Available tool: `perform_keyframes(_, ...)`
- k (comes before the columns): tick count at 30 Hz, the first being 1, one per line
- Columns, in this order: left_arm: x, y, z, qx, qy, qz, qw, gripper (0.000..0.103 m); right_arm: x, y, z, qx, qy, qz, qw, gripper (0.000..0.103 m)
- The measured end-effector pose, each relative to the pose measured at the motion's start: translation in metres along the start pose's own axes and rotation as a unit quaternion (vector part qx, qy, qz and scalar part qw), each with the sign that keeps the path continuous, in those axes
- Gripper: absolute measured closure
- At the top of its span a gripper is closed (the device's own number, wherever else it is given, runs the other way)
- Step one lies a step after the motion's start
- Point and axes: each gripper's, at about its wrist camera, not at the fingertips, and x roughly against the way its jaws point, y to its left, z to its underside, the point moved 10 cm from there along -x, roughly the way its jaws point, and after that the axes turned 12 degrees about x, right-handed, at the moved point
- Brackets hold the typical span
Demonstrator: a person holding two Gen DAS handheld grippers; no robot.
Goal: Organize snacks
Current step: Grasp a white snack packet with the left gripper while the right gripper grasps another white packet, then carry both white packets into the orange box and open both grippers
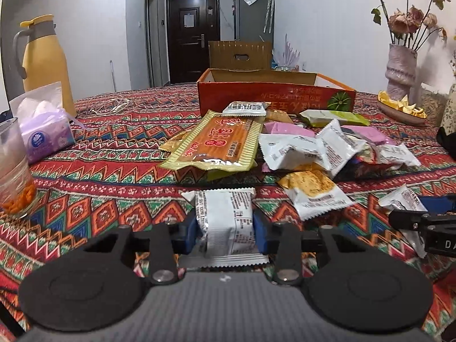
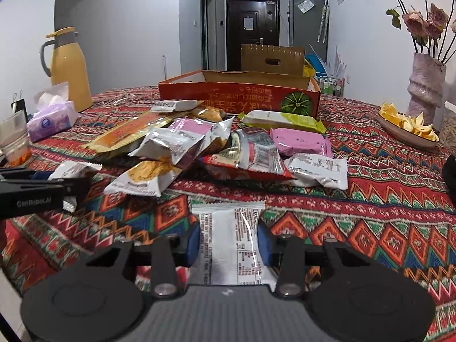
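Note:
My left gripper (image 1: 225, 225) is shut on a white snack packet (image 1: 225, 222), held just above the patterned tablecloth. My right gripper (image 2: 228, 245) is shut on another white snack packet (image 2: 230, 242). A pile of snack packets (image 2: 216, 148) lies ahead of both, with a long orange packet (image 1: 219, 142) at its left. Behind the pile stands an open red cardboard box (image 1: 273, 97), also in the right wrist view (image 2: 239, 94). The right gripper shows at the right edge of the left wrist view (image 1: 421, 216); the left gripper shows at the left edge of the right wrist view (image 2: 42, 188).
A yellow thermos jug (image 1: 45, 62), a purple tissue pack (image 1: 45, 131) and a glass (image 1: 14, 168) stand at the left. A vase of dried flowers (image 1: 401, 62) and a dish of yellow peels (image 1: 401, 105) stand at the right.

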Motion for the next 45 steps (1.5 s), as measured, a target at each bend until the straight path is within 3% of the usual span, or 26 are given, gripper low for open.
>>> perform_keyframes(8,0.054,-0.009,-0.002,0.009,-0.024,0.029,0.9992,0.065,0.047,-0.002,0.007,-0.008,-0.024,0.006,1.000,0.064)
perform_keyframes(15,0.058,-0.020,-0.027,0.017,-0.039,0.051,0.9978,0.064,0.058,-0.012,-0.009,-0.028,-0.051,-0.001,0.998,0.064)
perform_keyframes(18,0.055,-0.024,-0.053,0.018,-0.051,0.060,0.9967,0.064,0.065,-0.024,-0.029,-0.033,-0.075,-0.006,0.997,0.064)
perform_keyframes(21,0.046,-0.032,-0.099,0.011,-0.068,0.073,0.9950,0.064,0.069,-0.043,-0.058,-0.034,-0.102,-0.009,0.994,0.064)
perform_keyframes(25,0.023,-0.037,-0.151,0.010,-0.068,0.070,0.9951,0.064,0.068,-0.077,-0.109,-0.018,-0.129,-0.003,0.991,0.064)
perform_keyframes(29,-0.002,-0.045,-0.212,0.016,-0.089,0.094,0.9915,0.064,0.055,-0.111,-0.161,-0.015,-0.143,-0.020,0.989,0.064)
perform_keyframes(34,-0.059,-0.055,-0.274,0.015,-0.103,0.082,0.9912,0.064,0.004,-0.153,-0.223,-0.032,-0.150,-0.034,0.988,0.064)
perform_keyframes(37,-0.119,-0.062,-0.306,0.013,-0.081,0.079,0.9935,0.064,-0.044,-0.174,-0.254,-0.048,-0.138,-0.037,0.989,0.064)
perform_keyframes(41,-0.199,-0.067,-0.323,-0.003,-0.054,0.056,0.9970,0.064,-0.130,-0.201,-0.284,-0.063,-0.099,-0.020,0.993,0.064)
perform_keyframes(45,-0.282,-0.063,-0.319,0.000,0.001,0.025,0.9997,0.064,-0.228,-0.221,-0.286,-0.090,-0.030,-0.004,0.995,0.064)
